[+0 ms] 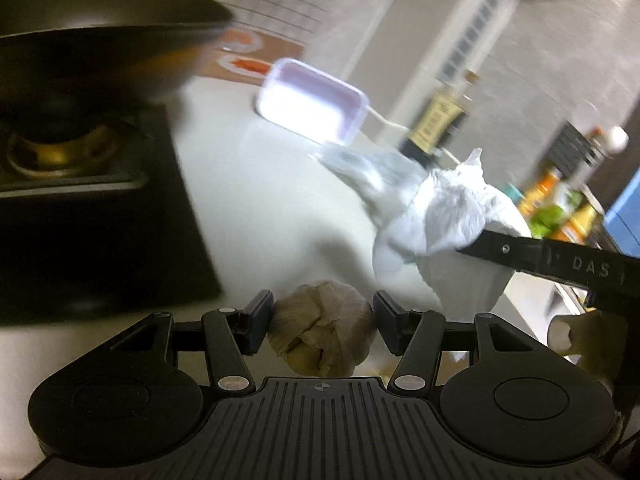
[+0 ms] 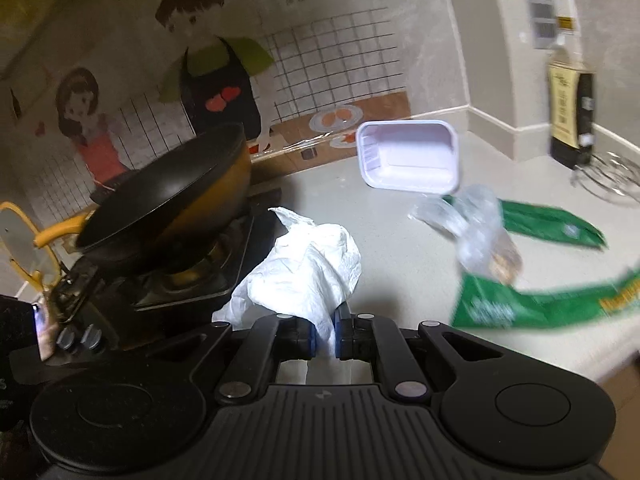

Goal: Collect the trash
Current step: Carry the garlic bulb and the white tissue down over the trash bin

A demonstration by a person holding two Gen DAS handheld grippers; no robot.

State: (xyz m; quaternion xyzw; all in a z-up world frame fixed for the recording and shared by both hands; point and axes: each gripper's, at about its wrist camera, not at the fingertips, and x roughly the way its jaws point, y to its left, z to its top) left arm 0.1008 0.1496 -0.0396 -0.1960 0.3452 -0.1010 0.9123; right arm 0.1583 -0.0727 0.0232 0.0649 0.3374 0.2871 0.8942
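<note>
While pinched: garlic bulb [image 1: 323, 334] left, crumpled tissue [image 2: 308, 268] right

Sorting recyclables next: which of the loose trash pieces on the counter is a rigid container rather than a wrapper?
The white plastic tray, open and empty near the wall; the green wrappers and clear plastic lie limp.

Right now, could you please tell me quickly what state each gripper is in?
Left gripper: closed on the garlic bulb.
Right gripper: closed on the crumpled white paper.
</note>
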